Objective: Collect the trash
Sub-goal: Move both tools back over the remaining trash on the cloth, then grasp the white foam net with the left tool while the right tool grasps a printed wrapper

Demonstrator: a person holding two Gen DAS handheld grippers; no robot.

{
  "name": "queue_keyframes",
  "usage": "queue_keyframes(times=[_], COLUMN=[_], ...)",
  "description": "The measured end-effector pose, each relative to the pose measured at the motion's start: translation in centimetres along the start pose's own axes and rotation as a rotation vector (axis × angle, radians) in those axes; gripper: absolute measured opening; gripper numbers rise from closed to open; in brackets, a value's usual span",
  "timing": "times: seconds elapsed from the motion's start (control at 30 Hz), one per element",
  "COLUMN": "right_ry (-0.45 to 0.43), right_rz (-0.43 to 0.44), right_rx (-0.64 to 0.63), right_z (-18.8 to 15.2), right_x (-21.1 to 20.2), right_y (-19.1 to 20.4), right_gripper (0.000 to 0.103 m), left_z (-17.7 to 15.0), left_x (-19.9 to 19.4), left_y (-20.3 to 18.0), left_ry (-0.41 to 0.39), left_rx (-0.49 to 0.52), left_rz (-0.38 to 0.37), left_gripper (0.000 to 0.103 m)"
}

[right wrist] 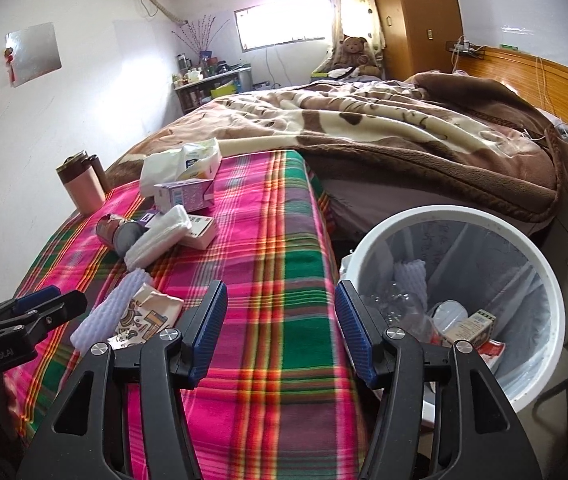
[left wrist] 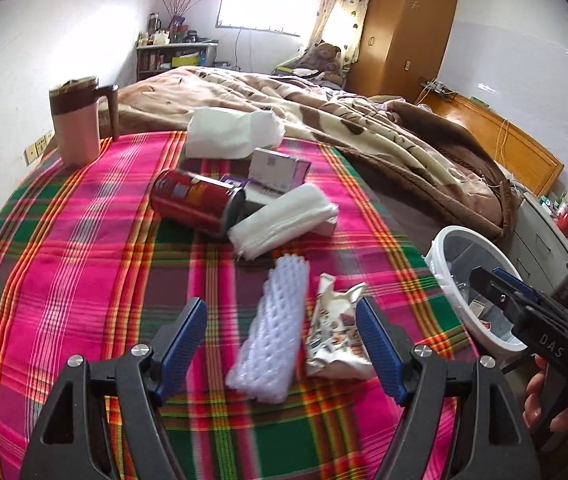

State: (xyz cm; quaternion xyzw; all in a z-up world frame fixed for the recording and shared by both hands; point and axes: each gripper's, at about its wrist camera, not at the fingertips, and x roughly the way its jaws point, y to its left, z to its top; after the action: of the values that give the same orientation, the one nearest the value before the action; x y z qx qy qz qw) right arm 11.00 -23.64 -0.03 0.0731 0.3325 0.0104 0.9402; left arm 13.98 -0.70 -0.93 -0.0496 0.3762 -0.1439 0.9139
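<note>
My left tool point(left wrist: 282, 336) hangs spread and empty at the bottom of its view, with the foam net point(left wrist: 270, 332) and wrapper point(left wrist: 334, 336) lying side by side on the plaid bench point(left wrist: 84, 280) between its jaws; I'd shift onto one piece and pinch it across its narrow width. My right tool point(right wrist: 282, 328) is spread and empty too, by the bin point(right wrist: 540, 264) at lower right. Legible writing: "DAS" and "GenRobot.AI" on the tools; the wrapper's print is unreadable.
</note>
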Motion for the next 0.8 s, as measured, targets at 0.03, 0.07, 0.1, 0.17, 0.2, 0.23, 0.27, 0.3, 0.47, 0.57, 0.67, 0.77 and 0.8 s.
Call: queue_keyframes(times=[0.03, 0.07, 0.1, 0.17, 0.2, 0.23, 0.27, 0.3, 0.47, 0.57, 0.67, 0.77, 0.8], right_ry=[0.003, 0.007, 0.01, 0.019, 0.022, 0.026, 0.03, 0.033, 0.038, 0.042, 0.053, 0.062, 0.065], right_rz=[0.002, 0.004, 0.006, 0.011, 0.012, 0.013, 0.013, 0.013, 0.013, 0.016, 0.025, 0.032, 0.035], right_rx=[-0.005, -0.01, -0.017, -0.029, -0.032, -0.036, -0.04, -0.044, -0.055, -0.052, -0.053, -0.051, -0.048], right_z=[0.0, -0.1, -0.1, -0.2, -0.3, -0.3, -0.3, -0.3, -0.3, -0.3, -0.5, -0.7, -0.7], right_x=[0.1, 0.3, 0.4, 0.8, 0.8, 1.0, 1.1, 1.1, 1.5, 1.7, 1.9, 2.2, 2.3], right_y=[0.3, 0.5, 0.8, 1.5, 1.6, 1.8, 2.1, 2.3, 3.2, 3.5, 4.0, 4.4, 4.6], right_gripper=[0.057, 0.057, 0.057, 0.057, 0.057, 0.057, 0.057, 0.057, 0.057, 0.057, 0.057, 0.057, 0.057], left_z=[-0.1, -0.2, -0.4, -0.6, -0.6, -0.7, -0.7, -0.7, -0.6, -0.4, -0.4, -0.2, -0.1], left_x=[0.3, 0.7, 0.9, 1.6, 1.8, 2.1, 2.5, 2.8, 3.5, 4.2, 4.9, 4.9, 5.2], left_y=[0.2, 0.5, 0.7, 1.0, 1.1, 1.3, 1.5, 1.7, 2.2, 2.2, 2.1, 1.8, 1.9], left_ry=[0.012, 0.026, 0.035, 0.056, 0.062, 0.069, 0.082, 0.091, 0.107, 0.134, 0.163, 0.149, 0.16], left_rx=[0.001, -0.001, -0.002, -0.01, -0.007, -0.004, -0.007, -0.011, -0.01, -0.005, 0.001, 0.021, 0.025], left_rz=[0.002, 0.002, -0.005, -0.006, -0.003, 0.0, 0.001, -0.002, -0.006, -0.008, -0.003, 0.002, 0.0], left_gripper=[0.078, 0.078, 0.078, 0.078, 0.078, 0.078, 0.078, 0.078, 0.078, 0.078, 0.078, 0.078, 0.078])
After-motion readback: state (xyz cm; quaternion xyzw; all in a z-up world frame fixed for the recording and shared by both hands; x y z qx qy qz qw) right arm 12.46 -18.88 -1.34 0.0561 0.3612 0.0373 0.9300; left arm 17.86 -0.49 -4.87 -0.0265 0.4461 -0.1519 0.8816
